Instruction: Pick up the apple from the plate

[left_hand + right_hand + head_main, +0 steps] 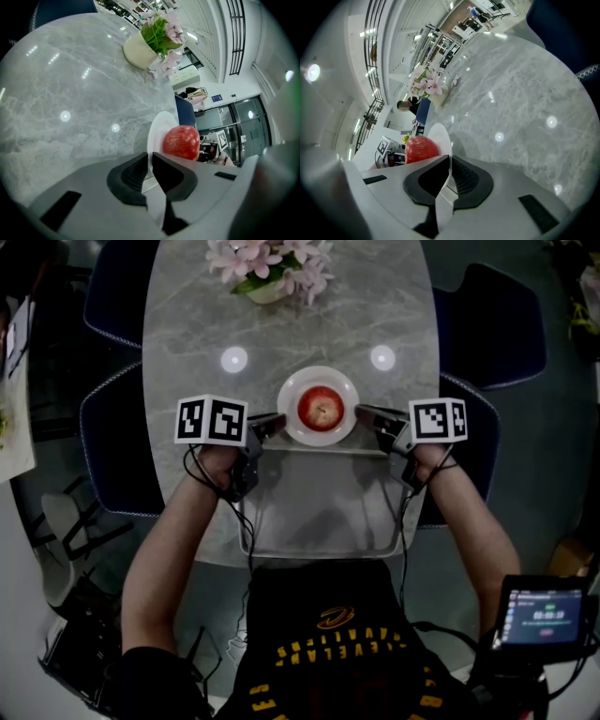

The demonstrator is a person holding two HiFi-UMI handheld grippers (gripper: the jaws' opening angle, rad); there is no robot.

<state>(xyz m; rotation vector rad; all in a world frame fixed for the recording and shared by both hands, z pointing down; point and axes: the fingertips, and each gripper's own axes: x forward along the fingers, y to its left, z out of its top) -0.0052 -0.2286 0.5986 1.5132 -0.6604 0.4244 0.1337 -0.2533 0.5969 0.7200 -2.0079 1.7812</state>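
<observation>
Apple (320,409) is sitting in the middle of the white plate (319,377), which is lying over the grey marbled surface (187,334), just past the far edge of a clear tray (251,538). Left tool (274,422) is meeting the plate at its left side and right tool (364,413) at its right side. The apple is lying between the two tools and touching neither. In the left gripper view the jaws are standing nearly together, clamping the thin plate rim, and the apple is showing just beyond the tips. The right gripper view is showing the same: jaws pinching the plate rim, apple just past them. Neither tool is gripping the apple itself. A pot of pink flowers (270,268) is standing at the far end of the surface, well apart from the plate. Cannot tell whether the plate is resting on the surface or hanging just above it.
</observation>
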